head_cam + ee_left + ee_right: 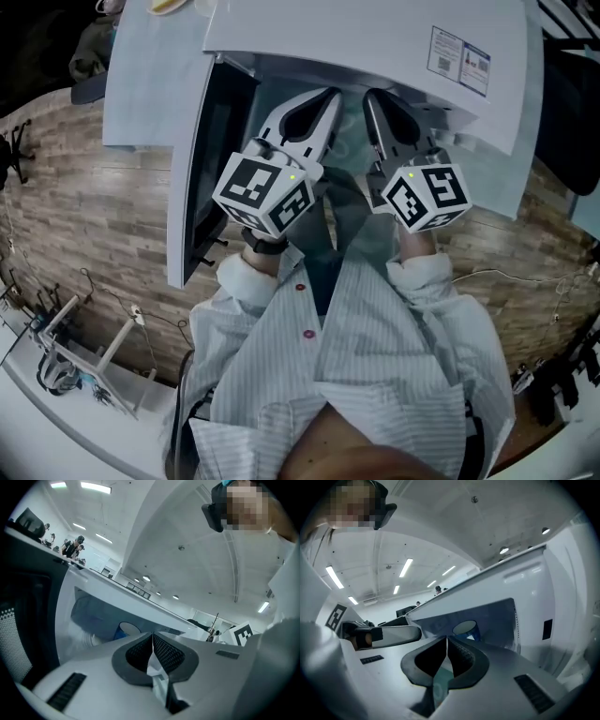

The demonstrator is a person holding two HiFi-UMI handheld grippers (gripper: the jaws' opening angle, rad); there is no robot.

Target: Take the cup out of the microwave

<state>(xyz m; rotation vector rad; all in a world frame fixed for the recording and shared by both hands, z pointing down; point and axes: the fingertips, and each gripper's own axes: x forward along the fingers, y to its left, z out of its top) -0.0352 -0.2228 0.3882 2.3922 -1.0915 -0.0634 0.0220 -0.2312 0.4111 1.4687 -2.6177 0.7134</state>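
The microwave [375,37] is a white, smooth-skinned box, and its door [202,159] hangs open to the left, showing a dark inner face. In the left gripper view a dotted mesh pattern shows on that face.

The cup [125,631] stands upright inside the microwave's pale cavity, towards the back. It is a blue, tapering cup with a round white mouth. From this far off it could be paper or plastic, and I cannot tell which. The right gripper view shows the same cup [467,629] just past the jaw tips, clear of them.

The left tool [330,94] and the right tool [375,96] sit side by side at the microwave's opening, pointing in. Each has a white shell with dark, ribbed pads. The left tool [152,633] is clenched, its pads meeting at the tips with nothing caught between them. The right tool [446,638] is clenched and empty in the same way.

Each tool carries a cube [267,192] faced with black-and-white square markers. The person wears a finely striped shirt [375,347]. Below is a floor [84,216] of wood-grain planks.
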